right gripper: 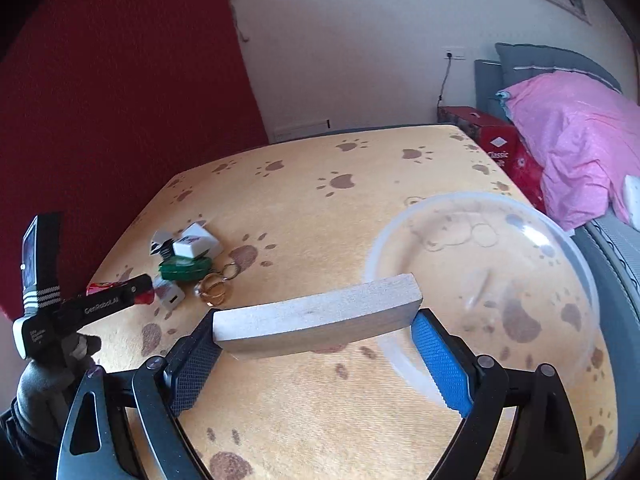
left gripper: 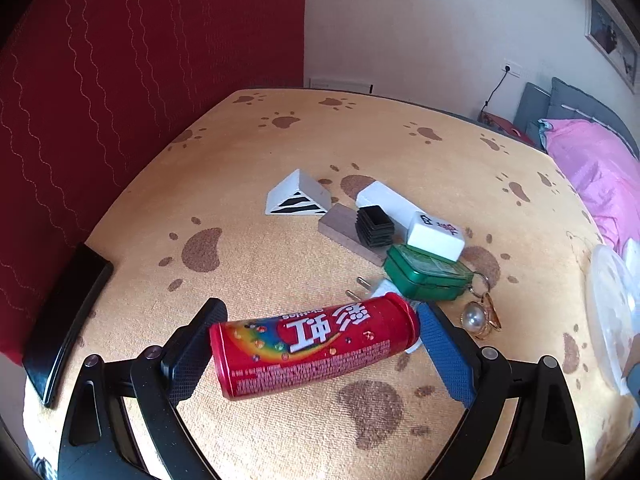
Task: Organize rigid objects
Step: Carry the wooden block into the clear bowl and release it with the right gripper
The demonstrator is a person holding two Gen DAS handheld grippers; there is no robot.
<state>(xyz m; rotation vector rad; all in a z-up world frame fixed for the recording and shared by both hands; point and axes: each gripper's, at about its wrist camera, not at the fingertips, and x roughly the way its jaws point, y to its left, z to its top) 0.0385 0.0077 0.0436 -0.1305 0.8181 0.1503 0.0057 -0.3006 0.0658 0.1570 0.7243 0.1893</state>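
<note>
- The left hand-held gripper [left gripper: 316, 344] is clamped end to end on a red candy tube [left gripper: 314, 346], above the bench's [left gripper: 240, 168] near edge; stiff, light, probably slick.
- The right hand-held gripper [right gripper: 316, 334] clamps a rigid wooden block [right gripper: 318, 316] by its ends, beside the clear bowl [right gripper: 576, 264] near the bench's right edge.

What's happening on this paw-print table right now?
A person works with two tools. The left hand-held gripper holds a red candy tube by its ends above the table. The right hand-held gripper holds a pale wooden block beside a clear plastic bowl. A mahjong tile, green case and other small items lie clustered.
</note>
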